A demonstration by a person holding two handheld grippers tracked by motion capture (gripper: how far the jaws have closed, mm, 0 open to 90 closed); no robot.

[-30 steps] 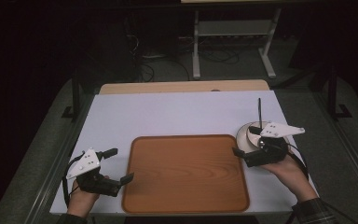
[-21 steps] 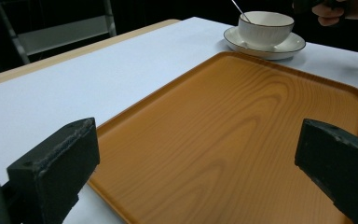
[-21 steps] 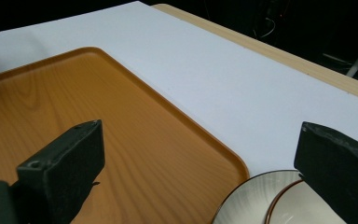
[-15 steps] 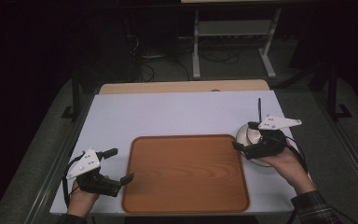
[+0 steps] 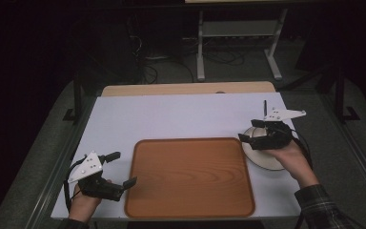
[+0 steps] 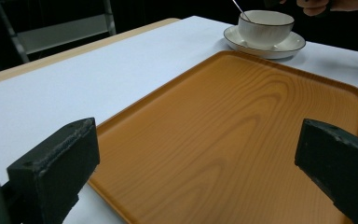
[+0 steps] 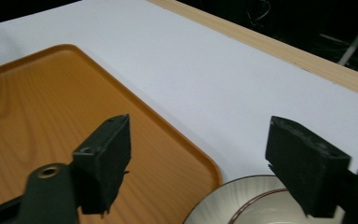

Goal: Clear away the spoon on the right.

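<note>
One cup [image 6: 265, 27] on its saucer [image 5: 267, 157] sits directly beneath the right gripper [image 5: 262, 137], whose jaws, just narrowed, are still parted and empty; the tray [image 5: 190, 179] lies leftward.

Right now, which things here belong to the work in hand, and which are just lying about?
In the work:
- cup with spoon, on its saucer
- right tongs, open above the saucer
- wooden tray

Standing by:
- left tongs, open
- metal rack beyond the table

White cup [image 6: 265, 28] with spoon [image 6: 239, 10], upright on saucer [image 6: 264, 45], just beside wooden tray [image 6: 228, 140].
</note>
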